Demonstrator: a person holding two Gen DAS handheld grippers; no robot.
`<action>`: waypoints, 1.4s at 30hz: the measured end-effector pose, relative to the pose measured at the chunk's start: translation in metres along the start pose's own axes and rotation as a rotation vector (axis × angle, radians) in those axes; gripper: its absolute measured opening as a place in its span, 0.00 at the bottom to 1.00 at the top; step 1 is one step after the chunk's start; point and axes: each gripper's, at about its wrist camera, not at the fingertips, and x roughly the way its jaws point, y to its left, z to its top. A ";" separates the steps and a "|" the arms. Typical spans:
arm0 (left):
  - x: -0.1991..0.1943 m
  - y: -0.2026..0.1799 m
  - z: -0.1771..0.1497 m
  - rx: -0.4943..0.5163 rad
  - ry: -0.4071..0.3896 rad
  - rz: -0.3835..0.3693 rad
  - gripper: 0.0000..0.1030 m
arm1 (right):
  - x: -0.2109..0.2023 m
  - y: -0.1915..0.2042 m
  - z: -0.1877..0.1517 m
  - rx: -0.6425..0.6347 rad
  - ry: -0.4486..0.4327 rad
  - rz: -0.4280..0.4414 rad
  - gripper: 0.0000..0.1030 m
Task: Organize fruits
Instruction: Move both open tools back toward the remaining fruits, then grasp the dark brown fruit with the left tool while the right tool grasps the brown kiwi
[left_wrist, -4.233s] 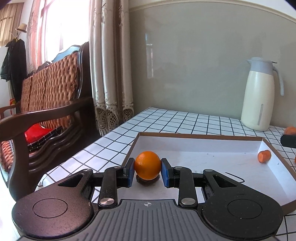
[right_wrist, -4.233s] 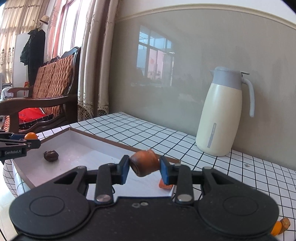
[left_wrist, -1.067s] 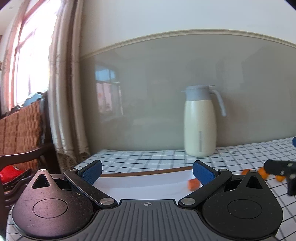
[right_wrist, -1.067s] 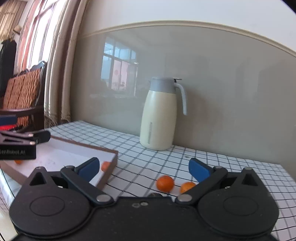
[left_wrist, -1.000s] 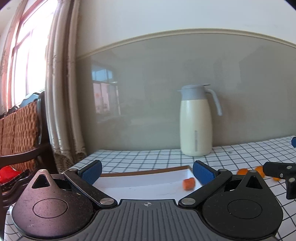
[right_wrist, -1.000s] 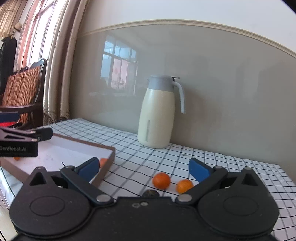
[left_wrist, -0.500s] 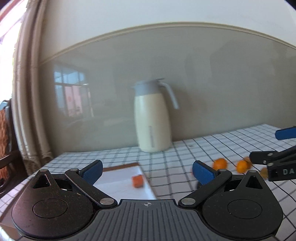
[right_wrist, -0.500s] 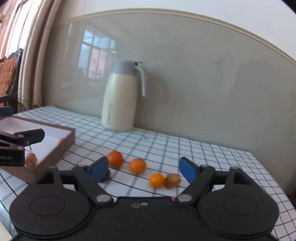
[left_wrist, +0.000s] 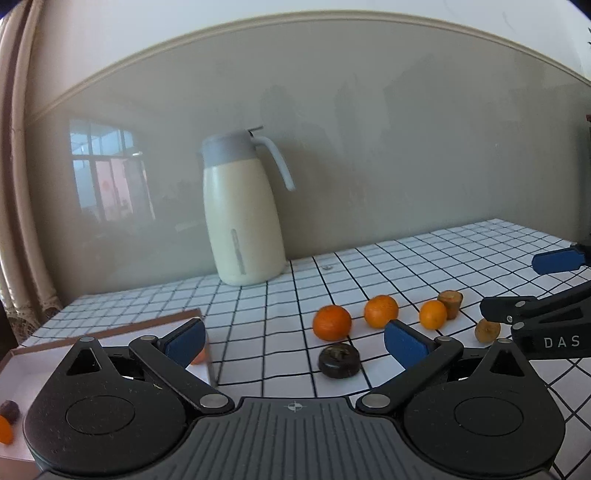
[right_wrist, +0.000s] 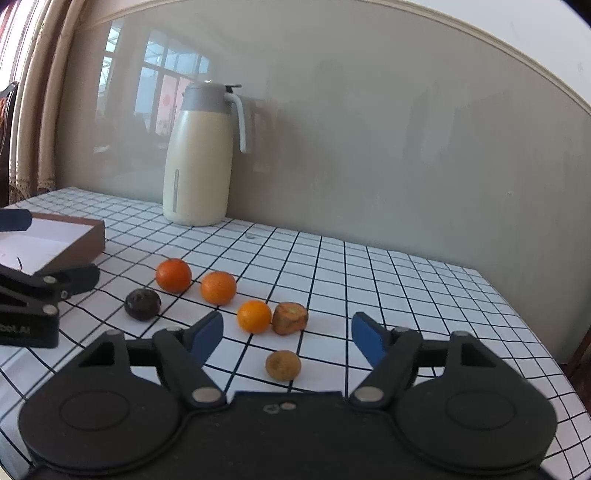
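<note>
Dark fruit (left_wrist: 339, 360) between open left claw (left_wrist: 294, 341) fingers

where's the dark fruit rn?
On the checked tablecloth, the dark fruit sits nearest the box, just in front-left of the leftmost orange; in the left wrist view, between the open fingers.

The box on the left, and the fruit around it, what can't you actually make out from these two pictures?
- Box: in the left wrist view the left gripper covers most of its floor; the full contents cannot be counted.
- Orange piece inside the box: mostly behind a blue pad, so its shape is unclear.
- Orange fruit in the box: cut off by the left edge.
- Box in the right wrist view: cut by the left edge and partly covered by the left gripper.
</note>
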 end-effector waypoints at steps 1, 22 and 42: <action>0.002 -0.002 -0.001 -0.001 0.007 -0.002 1.00 | 0.002 0.001 0.000 -0.004 -0.005 0.003 0.64; 0.044 -0.021 -0.009 -0.024 0.140 -0.056 0.88 | 0.037 -0.002 -0.011 -0.030 0.119 0.033 0.45; 0.085 -0.031 -0.011 -0.038 0.291 -0.105 0.62 | 0.053 -0.007 -0.015 0.000 0.196 0.039 0.19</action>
